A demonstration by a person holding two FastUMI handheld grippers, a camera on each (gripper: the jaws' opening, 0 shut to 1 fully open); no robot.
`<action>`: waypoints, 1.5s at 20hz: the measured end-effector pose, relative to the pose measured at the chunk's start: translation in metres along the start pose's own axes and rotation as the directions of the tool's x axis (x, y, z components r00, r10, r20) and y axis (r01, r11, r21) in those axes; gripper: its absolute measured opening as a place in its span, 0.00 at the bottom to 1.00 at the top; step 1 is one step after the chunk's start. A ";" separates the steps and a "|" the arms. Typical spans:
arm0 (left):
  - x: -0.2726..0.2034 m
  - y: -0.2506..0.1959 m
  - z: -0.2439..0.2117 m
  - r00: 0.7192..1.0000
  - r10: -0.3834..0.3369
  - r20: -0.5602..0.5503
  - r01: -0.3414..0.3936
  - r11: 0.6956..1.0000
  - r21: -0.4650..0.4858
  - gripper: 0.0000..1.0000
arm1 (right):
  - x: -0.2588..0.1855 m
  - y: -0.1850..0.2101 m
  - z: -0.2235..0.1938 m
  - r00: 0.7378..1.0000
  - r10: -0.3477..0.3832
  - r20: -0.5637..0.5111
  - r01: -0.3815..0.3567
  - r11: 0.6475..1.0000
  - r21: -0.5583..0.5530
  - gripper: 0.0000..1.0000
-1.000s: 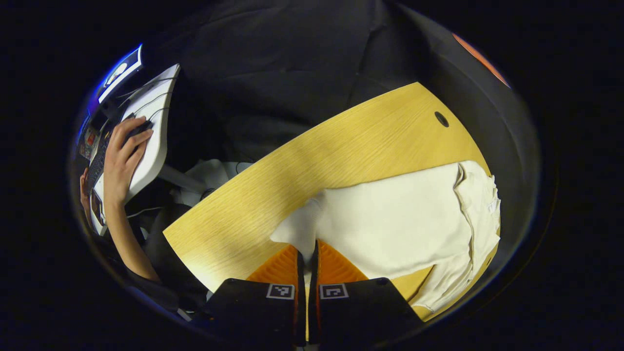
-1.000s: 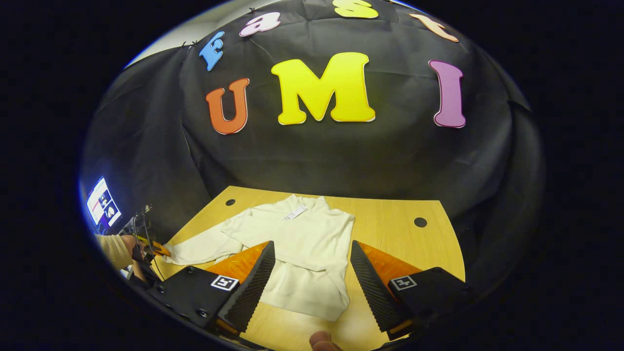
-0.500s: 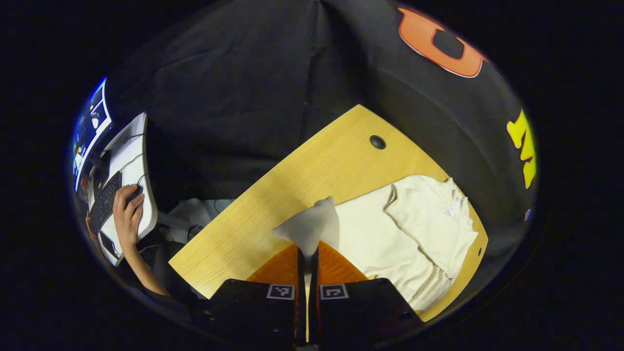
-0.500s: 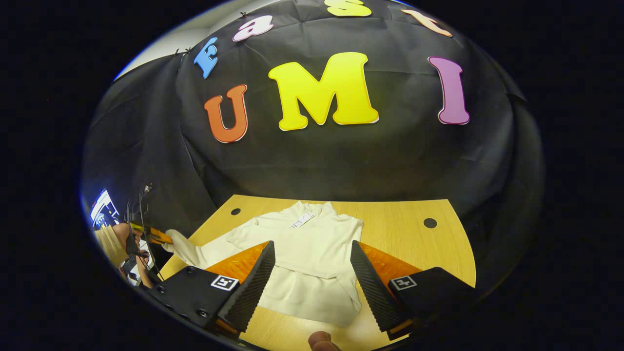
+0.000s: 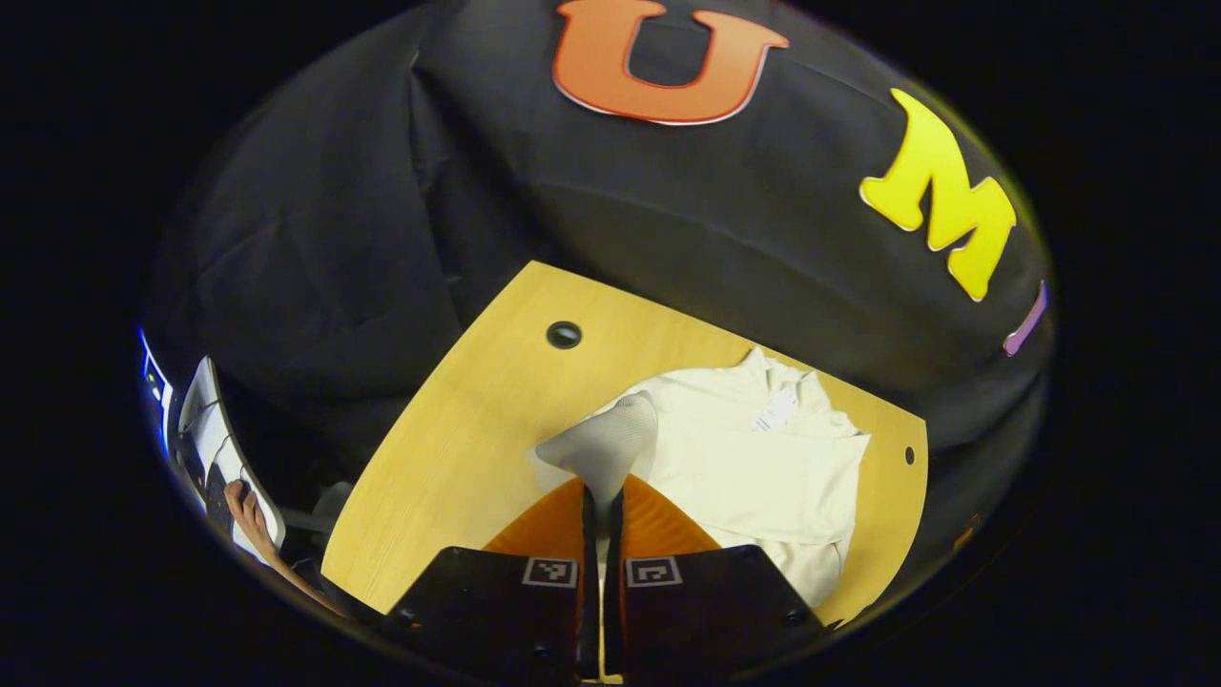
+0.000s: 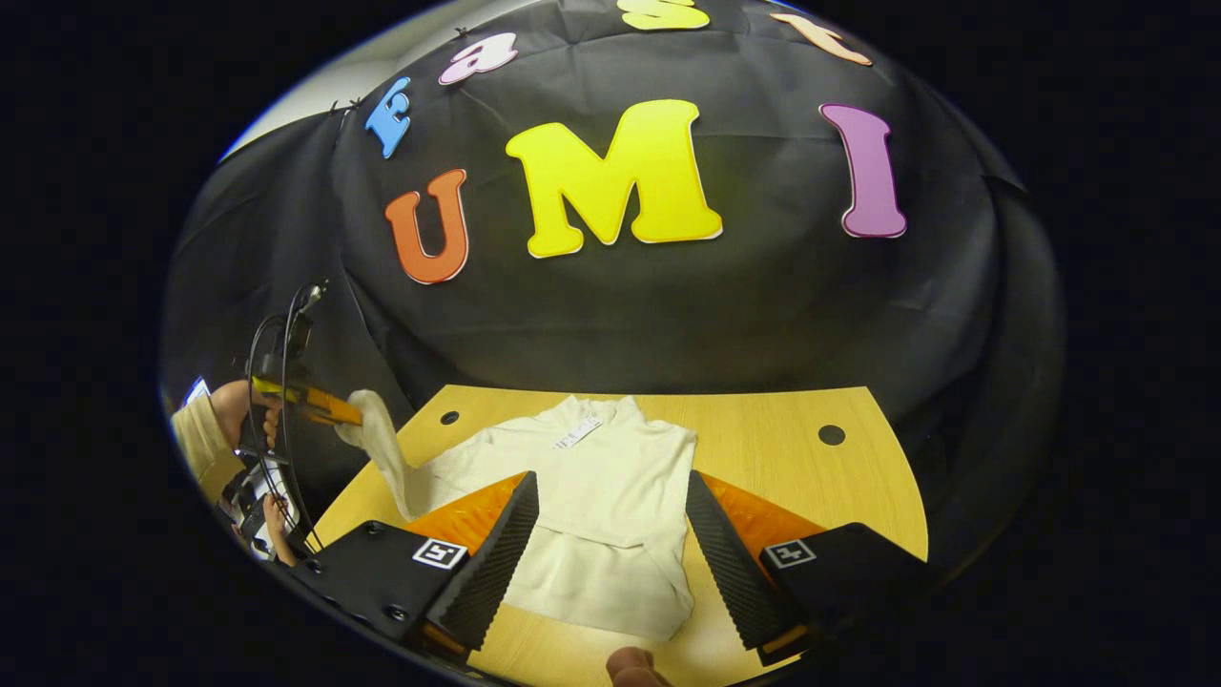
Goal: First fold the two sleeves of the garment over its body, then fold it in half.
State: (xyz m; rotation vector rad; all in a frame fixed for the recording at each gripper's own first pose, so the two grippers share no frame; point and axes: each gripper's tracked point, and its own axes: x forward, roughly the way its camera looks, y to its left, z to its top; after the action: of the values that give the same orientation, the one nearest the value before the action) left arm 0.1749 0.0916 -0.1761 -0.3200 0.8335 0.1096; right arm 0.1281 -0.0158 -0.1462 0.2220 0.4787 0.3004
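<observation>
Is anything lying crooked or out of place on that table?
One sleeve of the cream garment hangs in the air off the table's left side, pinched by the left gripper. It's mid-fold. Nothing looks spilled or damaged.

I see a pale wooden table (image 6: 763, 458) against the booth wall, with two round holes, one (image 6: 449, 418) left of the garment (image 6: 610, 506) and one (image 6: 831, 435) right of it. The cream garment lies on the table, its collar toward the wall.
</observation>
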 end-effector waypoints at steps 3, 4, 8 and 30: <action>0.009 -0.060 0.008 0.999 -0.050 -0.002 0.050 0.994 0.093 0.05 | -0.001 -0.013 0.003 1.000 -0.019 0.014 0.019 1.000 -0.010 0.97; 0.016 -0.079 0.009 0.998 -0.067 -0.010 0.068 0.991 0.114 0.05 | -0.003 -0.018 0.006 0.999 -0.027 0.023 0.027 0.999 -0.017 0.97; 0.032 -0.144 0.010 0.990 -0.138 -0.033 0.142 0.976 0.168 0.04 | -0.010 -0.031 0.007 0.998 -0.066 0.023 0.067 0.997 -0.039 0.97; 0.059 -0.350 -0.074 0.911 -0.321 -0.260 0.392 0.869 0.300 0.05 | -0.110 -0.046 0.056 0.867 -0.417 0.273 0.418 0.906 0.058 0.97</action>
State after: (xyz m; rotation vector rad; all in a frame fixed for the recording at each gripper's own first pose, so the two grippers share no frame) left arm 0.2389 -0.2647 -0.1837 -0.1481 0.9628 -0.4249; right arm 0.0724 -0.1035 -0.0651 0.1488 0.2340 -0.1578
